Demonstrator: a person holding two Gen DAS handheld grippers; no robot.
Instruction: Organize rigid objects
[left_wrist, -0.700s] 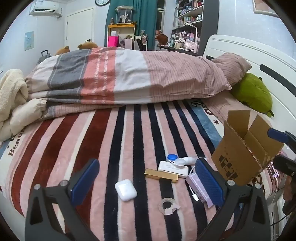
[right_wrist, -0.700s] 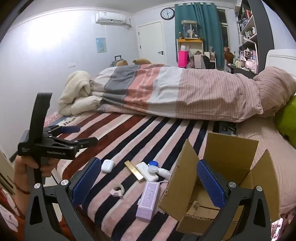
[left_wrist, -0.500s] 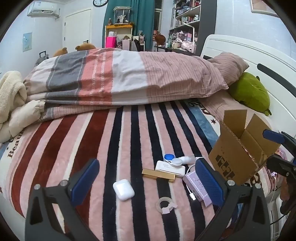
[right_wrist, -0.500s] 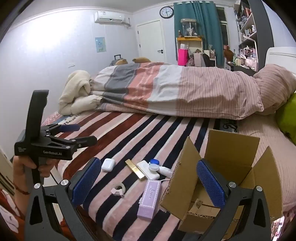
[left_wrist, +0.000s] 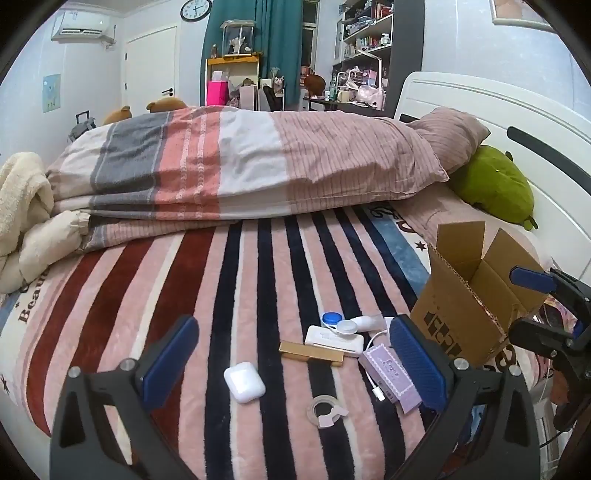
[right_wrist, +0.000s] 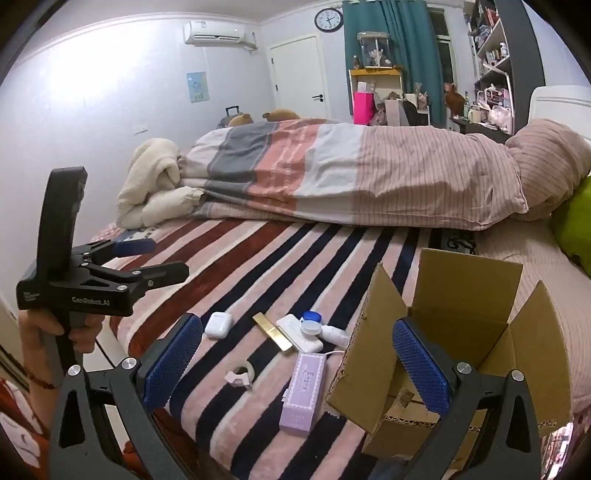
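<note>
Small objects lie on the striped blanket: a white earbud case (left_wrist: 244, 381) (right_wrist: 218, 324), a gold bar (left_wrist: 311, 354) (right_wrist: 272, 336), a white flat case (left_wrist: 334, 340) (right_wrist: 298, 333) with a blue-capped lens case (left_wrist: 332, 318) (right_wrist: 311, 318), a purple box (left_wrist: 390, 377) (right_wrist: 305, 393) and a tape ring (left_wrist: 325, 410) (right_wrist: 240, 373). An open cardboard box (left_wrist: 469, 295) (right_wrist: 458, 328) stands to their right. My left gripper (left_wrist: 293, 363) is open and empty above the objects. My right gripper (right_wrist: 297, 367) is open and empty, with one finger over the box.
A folded striped duvet (left_wrist: 236, 166) lies across the far bed. A green plush (left_wrist: 495, 184) and a white headboard (left_wrist: 517, 122) are on the right. Cream blankets (left_wrist: 22, 218) are piled on the left. The bed's near edge runs below the objects.
Both grippers have drawn back and tilted slightly, so the objects and box sit a little lower and smaller in view. Nothing was grasped or moved.
</note>
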